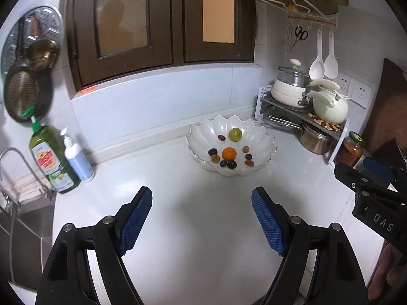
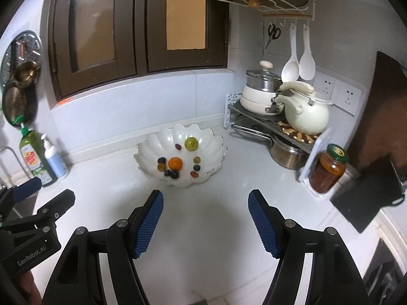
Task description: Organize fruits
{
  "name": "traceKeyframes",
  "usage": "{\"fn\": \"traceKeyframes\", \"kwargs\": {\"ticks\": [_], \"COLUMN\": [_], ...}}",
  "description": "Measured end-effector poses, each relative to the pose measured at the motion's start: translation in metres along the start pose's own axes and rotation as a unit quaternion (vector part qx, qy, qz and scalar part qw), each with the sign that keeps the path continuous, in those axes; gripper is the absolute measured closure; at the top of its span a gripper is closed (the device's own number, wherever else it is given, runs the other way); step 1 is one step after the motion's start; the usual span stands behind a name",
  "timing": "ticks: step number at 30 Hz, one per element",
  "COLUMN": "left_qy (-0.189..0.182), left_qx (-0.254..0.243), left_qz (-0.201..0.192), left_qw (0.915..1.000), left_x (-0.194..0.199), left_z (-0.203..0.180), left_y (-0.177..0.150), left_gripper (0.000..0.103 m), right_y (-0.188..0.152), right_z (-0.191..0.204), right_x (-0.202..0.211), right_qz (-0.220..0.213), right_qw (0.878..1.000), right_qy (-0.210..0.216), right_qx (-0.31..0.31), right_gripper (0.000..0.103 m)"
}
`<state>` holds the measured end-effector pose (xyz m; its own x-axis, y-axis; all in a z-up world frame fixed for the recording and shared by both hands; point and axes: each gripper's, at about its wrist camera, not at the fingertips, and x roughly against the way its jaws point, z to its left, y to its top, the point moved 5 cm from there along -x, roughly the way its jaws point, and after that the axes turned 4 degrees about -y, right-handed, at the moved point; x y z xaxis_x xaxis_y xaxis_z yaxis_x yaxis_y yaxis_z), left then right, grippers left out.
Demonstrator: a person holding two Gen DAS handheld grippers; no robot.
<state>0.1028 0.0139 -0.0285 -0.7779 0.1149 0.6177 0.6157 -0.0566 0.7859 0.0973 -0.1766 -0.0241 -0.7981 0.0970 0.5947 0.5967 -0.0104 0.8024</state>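
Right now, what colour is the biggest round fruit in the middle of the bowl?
Orange. It shows best in the left wrist view.

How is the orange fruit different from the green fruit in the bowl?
The orange fruit is bright orange; the green fruit is yellowish green. The orange one sits mid-bowl among small dark fruits; the green one lies farther back, beside just one. Both are round, the biggest fruits in the white bowl.

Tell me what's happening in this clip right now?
A person holds a gripper in each hand over a white kitchen counter. The left gripper and the right gripper are both open and empty, short of a scalloped white bowl. The fruit sits in the bowl: an orange, a green fruit and several small dark ones. Nothing is being touched.
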Motion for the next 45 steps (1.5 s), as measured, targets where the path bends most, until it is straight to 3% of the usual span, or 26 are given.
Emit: {"fn": "traceKeyframes", "kwargs": {"ticks": [19,45], "left_qy": [0.028,0.027], "left_qx": [0.022,0.005], "left_qz": [-0.034,-0.042], "left_qw": [0.9988,0.9987], "left_x": [0.104,0.122], "left_z": [0.005,0.003], "left_y": [-0.052,-0.056], "left_gripper": [0.02,0.02], "right_y": [-0.043,-0.057], "right_z": [-0.003,-0.007], "right_x": [0.098,0.12], "right_qz": [-0.034,-0.036], "right_qw": [0.999,0.999], "right_qy": [-0.002,-0.007], "right_qx": [-0.021,-0.031], "right_gripper": [0.033,0.033]}}
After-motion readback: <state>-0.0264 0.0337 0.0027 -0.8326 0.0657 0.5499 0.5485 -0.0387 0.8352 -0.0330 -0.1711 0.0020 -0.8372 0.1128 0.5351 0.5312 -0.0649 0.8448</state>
